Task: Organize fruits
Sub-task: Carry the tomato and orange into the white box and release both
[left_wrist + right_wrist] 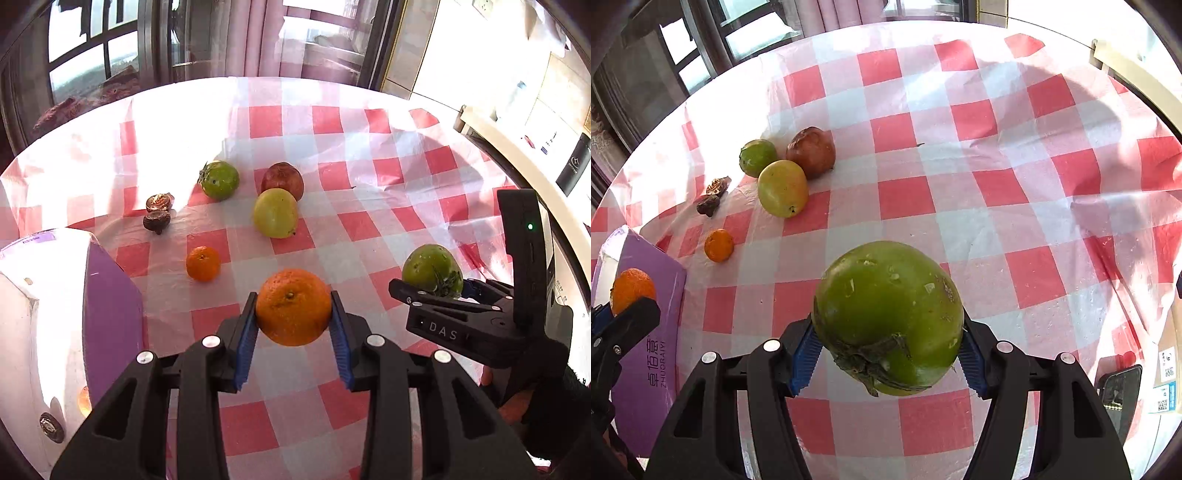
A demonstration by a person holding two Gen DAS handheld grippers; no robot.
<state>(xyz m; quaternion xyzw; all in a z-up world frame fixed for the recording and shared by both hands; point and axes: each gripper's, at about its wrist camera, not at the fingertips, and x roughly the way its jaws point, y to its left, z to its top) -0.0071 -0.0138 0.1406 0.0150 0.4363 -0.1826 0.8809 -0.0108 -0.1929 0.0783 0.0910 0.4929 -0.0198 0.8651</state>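
I hold an orange (293,307) in my left gripper (294,338) and a green fruit (888,318) in my right gripper (887,356), both above the table (997,184). Next, I think, each must go to the purple box (650,354).

At the right of the left wrist view, the right gripper (424,295) carries white letters "DAS" on its black body. At the lower left of the right wrist view, the purple box (653,354) bears Chinese characters above "ZHUORAIYI". The small labels (1165,384) at the far right are too small to read.
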